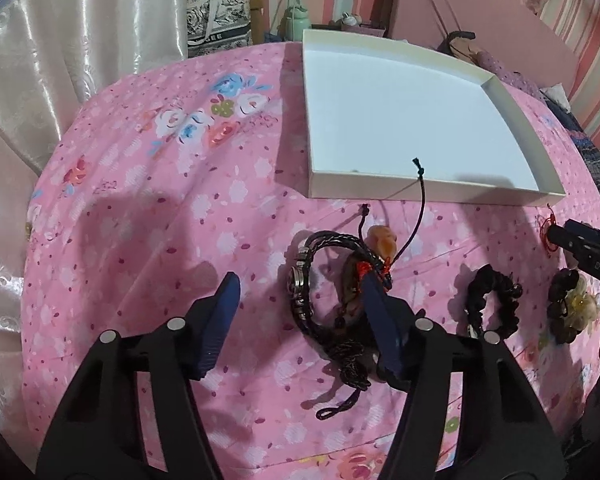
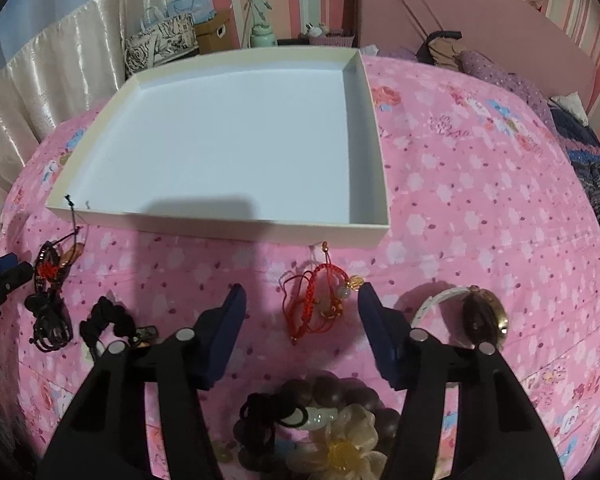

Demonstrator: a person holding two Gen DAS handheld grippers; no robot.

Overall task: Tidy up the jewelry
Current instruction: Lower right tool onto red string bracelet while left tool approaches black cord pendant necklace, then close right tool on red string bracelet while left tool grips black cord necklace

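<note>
Red braided cord bracelet with pale and amber beads lies on the pink floral bedspread, just in front of the white shallow box and between the blue fingers of the right gripper, which stand apart without touching it. Left of it, the left gripper is likewise parted over a black braided bracelet tangled with dark cords, one finger lying across that tangle. Nearby sit a black scrunchie, a dark bead bracelet with a cream flower and a watch.
</note>
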